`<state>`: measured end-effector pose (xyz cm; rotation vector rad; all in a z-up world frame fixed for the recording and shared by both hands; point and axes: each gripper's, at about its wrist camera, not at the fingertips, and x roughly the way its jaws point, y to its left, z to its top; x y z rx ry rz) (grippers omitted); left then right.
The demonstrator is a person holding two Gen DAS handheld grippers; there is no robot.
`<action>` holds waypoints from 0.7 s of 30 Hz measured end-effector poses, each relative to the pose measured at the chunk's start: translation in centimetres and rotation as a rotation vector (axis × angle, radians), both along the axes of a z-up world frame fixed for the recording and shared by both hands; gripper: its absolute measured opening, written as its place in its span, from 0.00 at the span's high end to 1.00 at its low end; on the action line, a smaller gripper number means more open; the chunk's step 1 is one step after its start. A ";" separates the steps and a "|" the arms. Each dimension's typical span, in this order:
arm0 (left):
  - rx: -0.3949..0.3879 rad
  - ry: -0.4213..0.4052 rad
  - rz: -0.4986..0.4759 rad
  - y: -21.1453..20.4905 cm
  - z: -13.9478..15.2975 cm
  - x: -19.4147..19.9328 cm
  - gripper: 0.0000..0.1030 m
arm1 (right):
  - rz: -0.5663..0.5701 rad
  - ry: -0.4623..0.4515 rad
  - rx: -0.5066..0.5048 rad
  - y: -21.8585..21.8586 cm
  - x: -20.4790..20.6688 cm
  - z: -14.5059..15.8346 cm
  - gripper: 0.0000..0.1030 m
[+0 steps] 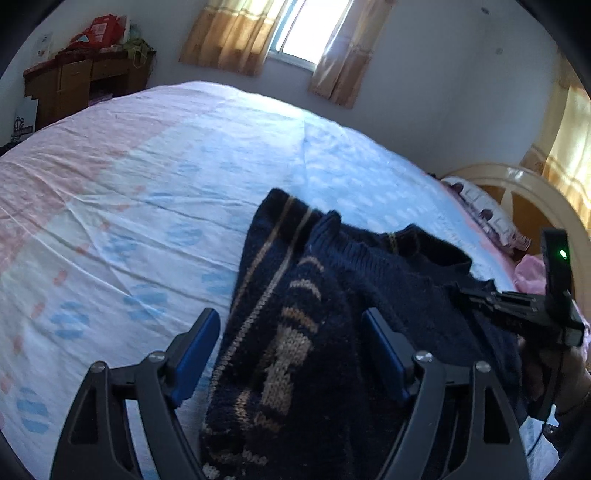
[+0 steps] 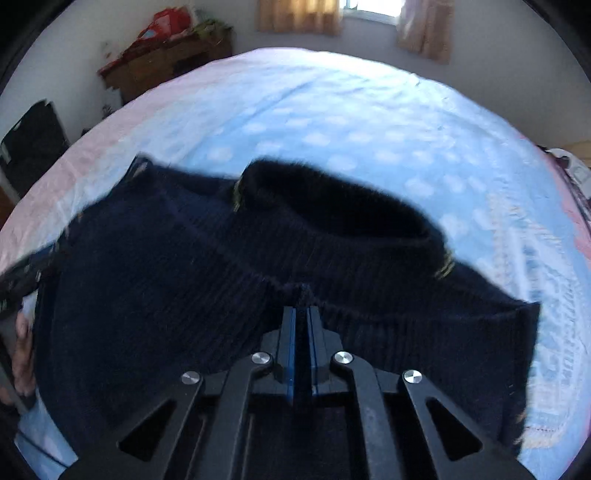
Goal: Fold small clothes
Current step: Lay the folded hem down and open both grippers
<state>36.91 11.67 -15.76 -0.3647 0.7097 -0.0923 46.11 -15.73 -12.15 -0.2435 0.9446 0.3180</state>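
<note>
A small dark navy knitted sweater (image 1: pixel 332 302) with tan stripes and pattern hangs bunched over the bed. My left gripper (image 1: pixel 291 328) is open, its blue pads either side of the sweater's patterned part without pinching it. My right gripper (image 2: pixel 303 310) is shut on the sweater's (image 2: pixel 184 266) ribbed edge and holds it above the sheet; it also shows at the right of the left wrist view (image 1: pixel 517 306). The sweater's round opening (image 2: pixel 332 206) gapes beyond the right fingers.
The bed (image 1: pixel 147 177) has a pale sheet with pink and blue blotches. A wooden cabinet (image 1: pixel 85 85) with red items stands at the far left. A curtained window (image 1: pixel 306 29) is behind. A headboard (image 1: pixel 517 184), a pillow and pink cloth (image 1: pixel 528 273) lie at the right.
</note>
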 end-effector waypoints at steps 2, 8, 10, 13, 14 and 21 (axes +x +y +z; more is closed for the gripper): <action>0.006 -0.009 0.008 -0.1 0.1 -0.4 0.21 | -0.043 -0.046 -0.024 -0.1 0.7 0.6 0.96; 0.008 -0.011 0.007 -0.1 -0.1 -0.6 0.21 | -0.069 -0.014 -0.022 -0.5 1.9 -0.7 0.93; 0.000 -0.010 0.014 0.1 -0.2 -0.7 0.21 | -0.066 -0.028 -0.047 -0.7 1.2 -0.5 0.81; -0.015 -0.006 0.021 0.4 -0.4 -0.8 0.21 | -0.096 -0.038 0.045 -3.6 -0.9 0.9 0.71; -0.022 -0.002 0.024 0.5 -0.5 -0.8 0.21 | -0.105 -0.040 0.081 -4.5 -1.6 1.2 0.71; -0.049 0.036 -0.005 0.4 -1.0 -0.4 0.18 | -0.208 0.003 0.004 -12.5 -7.7 -0.2 0.71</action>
